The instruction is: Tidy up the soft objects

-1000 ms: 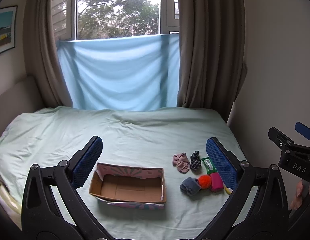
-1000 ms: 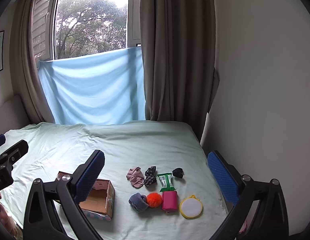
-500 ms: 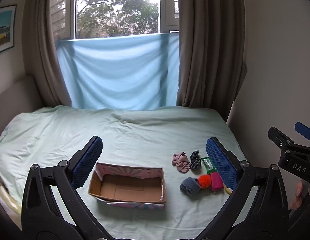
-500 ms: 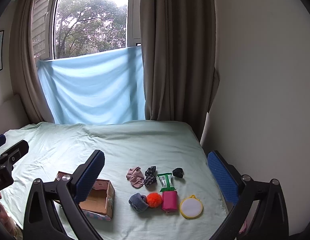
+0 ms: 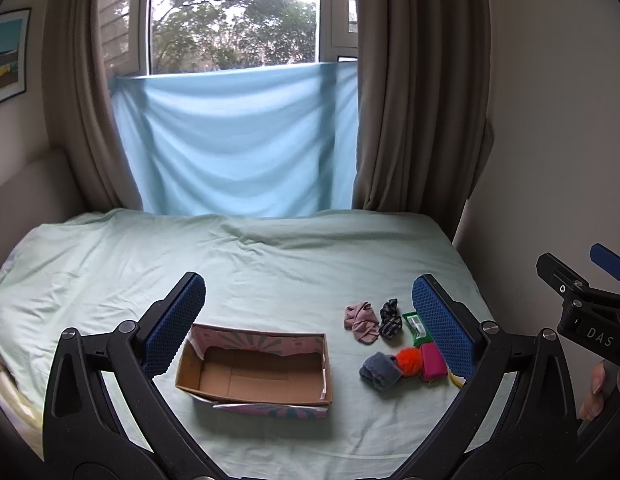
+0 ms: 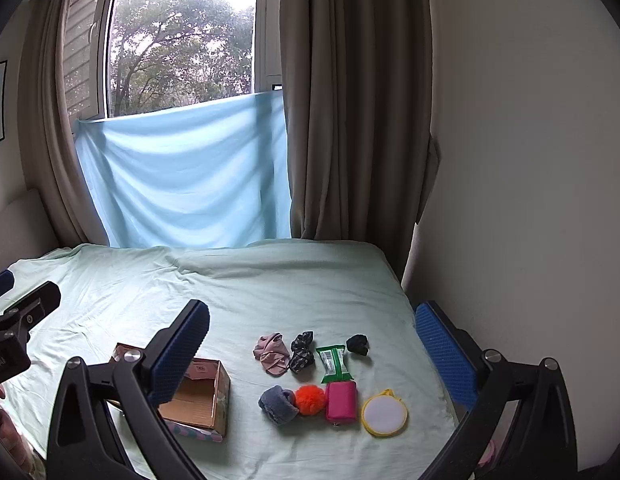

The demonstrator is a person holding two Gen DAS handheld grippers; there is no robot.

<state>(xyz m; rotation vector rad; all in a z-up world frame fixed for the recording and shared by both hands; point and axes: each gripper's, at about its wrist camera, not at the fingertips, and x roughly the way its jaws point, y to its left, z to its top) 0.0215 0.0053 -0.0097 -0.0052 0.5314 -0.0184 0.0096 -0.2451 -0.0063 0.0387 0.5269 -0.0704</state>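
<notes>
An open cardboard box [image 5: 253, 372] [image 6: 201, 396] lies empty on the bed. To its right lie soft items: a pink scrunchie [image 6: 271, 353], a dark patterned scrunchie [image 6: 301, 352], a black one [image 6: 358, 345], a grey-blue cloth roll [image 6: 277, 399], an orange pompom [image 6: 310, 399], a magenta pouch [image 6: 341, 401], a round yellow-rimmed pad [image 6: 384, 413] and a green packet [image 6: 334, 364]. My left gripper [image 5: 310, 324] is open and empty above the box. My right gripper [image 6: 314, 340] is open and empty above the items.
The pale green bed sheet [image 5: 269, 264] spreads toward a blue cloth [image 5: 237, 140] under the window. Brown curtains [image 6: 350, 100] hang at the sides. A wall [image 6: 530, 160] borders the bed's right edge. The right gripper shows at the left view's edge [image 5: 582, 304].
</notes>
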